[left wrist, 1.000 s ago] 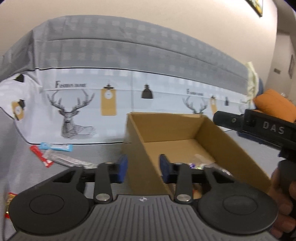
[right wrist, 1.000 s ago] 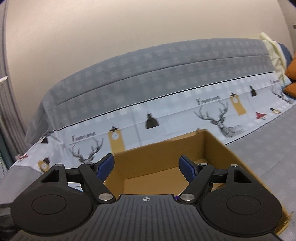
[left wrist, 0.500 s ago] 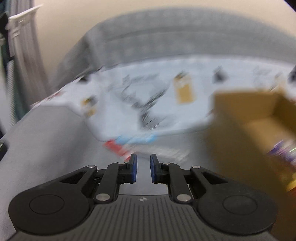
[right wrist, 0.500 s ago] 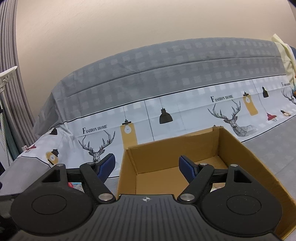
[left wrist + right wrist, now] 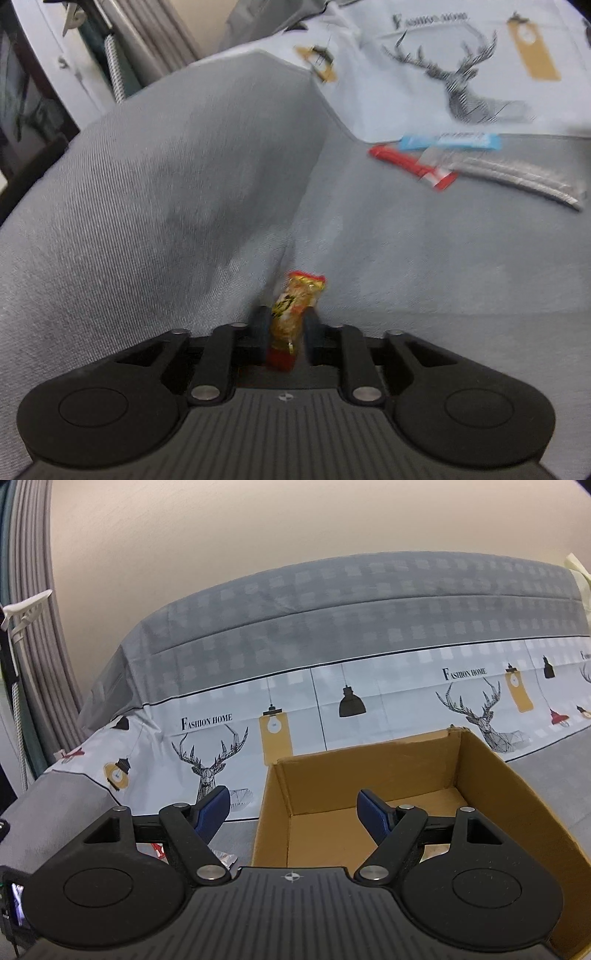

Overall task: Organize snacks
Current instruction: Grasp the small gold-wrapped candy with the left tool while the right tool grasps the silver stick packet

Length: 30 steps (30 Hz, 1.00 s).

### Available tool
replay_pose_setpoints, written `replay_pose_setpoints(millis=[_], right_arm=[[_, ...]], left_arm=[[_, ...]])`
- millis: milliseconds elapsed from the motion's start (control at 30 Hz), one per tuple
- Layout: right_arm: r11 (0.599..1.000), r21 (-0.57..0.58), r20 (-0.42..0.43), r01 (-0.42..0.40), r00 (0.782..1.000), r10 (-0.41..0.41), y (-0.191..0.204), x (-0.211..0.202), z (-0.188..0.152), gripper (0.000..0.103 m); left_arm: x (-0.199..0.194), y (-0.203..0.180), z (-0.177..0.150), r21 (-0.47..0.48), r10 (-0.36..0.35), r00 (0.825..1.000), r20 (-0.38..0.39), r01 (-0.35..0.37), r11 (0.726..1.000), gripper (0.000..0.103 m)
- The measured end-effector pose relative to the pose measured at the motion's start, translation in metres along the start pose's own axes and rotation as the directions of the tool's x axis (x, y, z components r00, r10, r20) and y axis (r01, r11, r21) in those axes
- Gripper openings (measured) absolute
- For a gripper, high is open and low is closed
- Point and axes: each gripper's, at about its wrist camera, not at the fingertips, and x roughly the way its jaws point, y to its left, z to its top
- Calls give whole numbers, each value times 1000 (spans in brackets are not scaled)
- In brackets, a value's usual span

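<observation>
A small gold and red snack packet (image 5: 295, 302) lies on the grey sofa seat (image 5: 443, 258), in the crease beside the armrest. My left gripper (image 5: 286, 319) has come down around it. Its jaws are opening, with the packet between the fingers and no clear squeeze on it. Farther back on the seat lie a red stick pack (image 5: 406, 164), a blue packet (image 5: 450, 142) and a long silver packet (image 5: 517, 177). In the right wrist view my right gripper (image 5: 293, 806) hangs open and holds nothing, just over the near left corner of an open cardboard box (image 5: 369, 771).
The padded grey armrest (image 5: 166, 166) rises left of the gold packet. A deer-print cover (image 5: 332, 701) drapes the sofa back behind the box. Curtains (image 5: 33, 627) and a dark cabinet stand past the sofa's left end. A silver wrapper (image 5: 221, 858) lies left of the box.
My left gripper swung left away from the box and dropped to the seat, narrowing and then widening around the gold packet. The right gripper stayed open over the box, turning slightly left.
</observation>
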Motion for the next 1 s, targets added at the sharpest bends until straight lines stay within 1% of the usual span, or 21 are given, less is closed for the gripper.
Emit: replay_pose_setpoints(millis=[67,200,300,367,433,467,500,533,633,667,733,767,800,833,867,900,933,1000], right_arm=[[1000,4,-8,-1,1000,1,-1,2,0,79],[1000,-3,-22,-7,1000,6,2,7,-1,79],[1000,-22,-32,-14,999,13,6,9,-3,79],[999,-32,-38,-19,999,18,8,10,-4,79],[999,-41,-43,-23,999,21,10,11,-5,79],[999,-46,-44,-25,999,23,11,11,-5,79],[998,-51,-46,-27,999,24,12,11,-5,79],[998,-55,-48,-28,998,25,13,12,-6,79],[997,-68,-55,-34,998,31,17,12,-7,79],[997,-73,-58,-37,998,33,18,13,-7,79],[995,-89,-67,-45,997,39,22,14,-9,79],[994,-100,-71,-49,997,42,24,15,-10,79],[992,-116,-77,-55,996,46,27,15,-11,79],[989,-135,-85,-62,995,51,31,16,-12,79],[986,-152,-95,-72,994,58,34,18,-14,78],[981,-174,-107,-84,992,66,37,19,-16,78],[976,-198,-117,-95,991,73,41,19,-18,77],[959,-260,-131,-115,988,83,51,21,-23,77]], left_arm=[[4,1,-1,10,9,1000,0,-9,1000,29],[10,5,4,-7,1,1000,-5,-1,1000,29],[12,12,7,-48,-28,999,-16,27,998,29],[10,23,8,-107,-68,997,-22,65,992,25],[3,30,7,-159,-96,995,-4,94,983,23],[-5,30,6,-168,-105,994,12,105,980,23],[-11,31,6,-174,-129,991,30,132,976,22],[-18,33,6,-177,-170,984,50,177,968,22],[-35,38,4,-190,-232,969,88,245,951,21],[-36,40,4,-198,-253,964,84,265,944,21],[-30,41,3,-218,-316,948,36,316,923,22],[-26,39,2,-232,-334,942,8,327,916,26],[-23,40,1,-248,-341,940,-6,329,911,38],[-21,40,1,-261,-346,938,-15,330,907,42],[-18,42,1,-275,-357,934,-27,336,901,42],[-15,44,1,-291,-369,929,-32,345,892,39],[-16,46,2,-301,-374,927,-25,350,887,25],[-14,48,3,-310,-376,926,-14,354,882,24]])
